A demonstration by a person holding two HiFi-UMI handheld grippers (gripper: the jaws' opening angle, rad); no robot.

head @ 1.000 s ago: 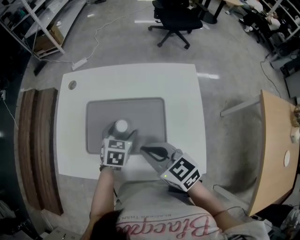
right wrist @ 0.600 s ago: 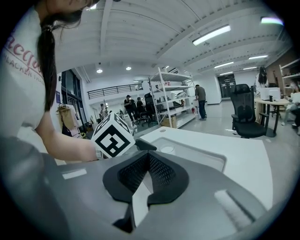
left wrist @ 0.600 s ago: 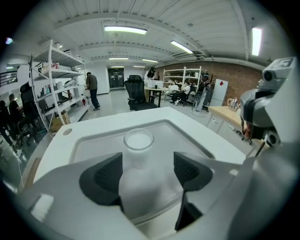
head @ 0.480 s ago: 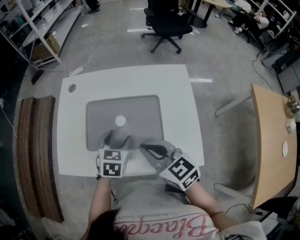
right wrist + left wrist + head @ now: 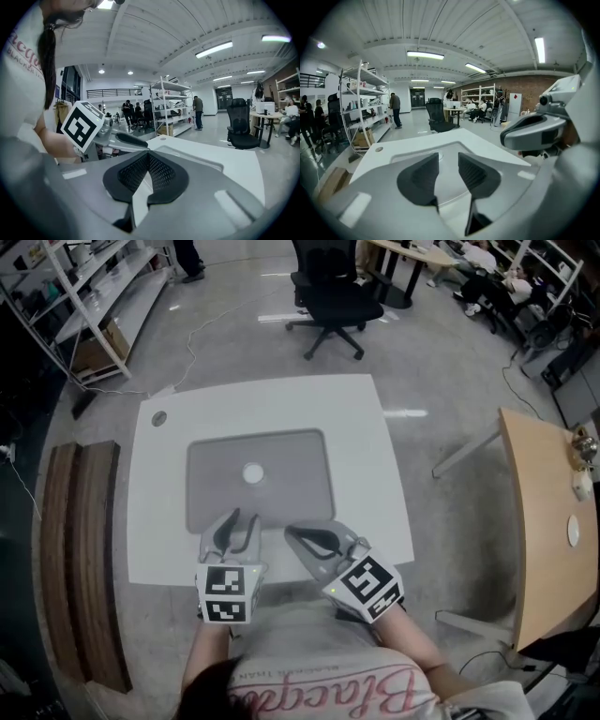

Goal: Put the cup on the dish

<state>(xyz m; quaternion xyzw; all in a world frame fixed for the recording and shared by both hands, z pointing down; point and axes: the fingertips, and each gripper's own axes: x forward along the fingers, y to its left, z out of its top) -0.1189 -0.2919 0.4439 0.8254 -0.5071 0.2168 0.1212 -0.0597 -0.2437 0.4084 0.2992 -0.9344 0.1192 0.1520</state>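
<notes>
A small white round cup [image 5: 252,472] stands in the middle of a grey mat [image 5: 300,465] on the white table [image 5: 375,427]. From above I cannot tell a dish apart from it. In the left gripper view the cup [image 5: 437,155] shows far off beyond the jaws. My left gripper [image 5: 239,518] hangs over the mat's near edge, well clear of the cup. Its jaws are closing with a gap still showing and nothing between them [image 5: 449,157]. My right gripper [image 5: 289,532] rests beside it at the table's front, shut and empty [image 5: 147,154].
A black office chair [image 5: 333,287] stands beyond the table's far edge. A wooden desk [image 5: 544,521] lies to the right, a brown bench [image 5: 80,549] to the left, and white shelving [image 5: 84,287] at the far left. A round grommet [image 5: 159,418] sits in the table's far left corner.
My left gripper has drawn back from the cup toward the table's front edge and its jaws have narrowed. The cup stays on the mat. The right gripper has barely moved.
</notes>
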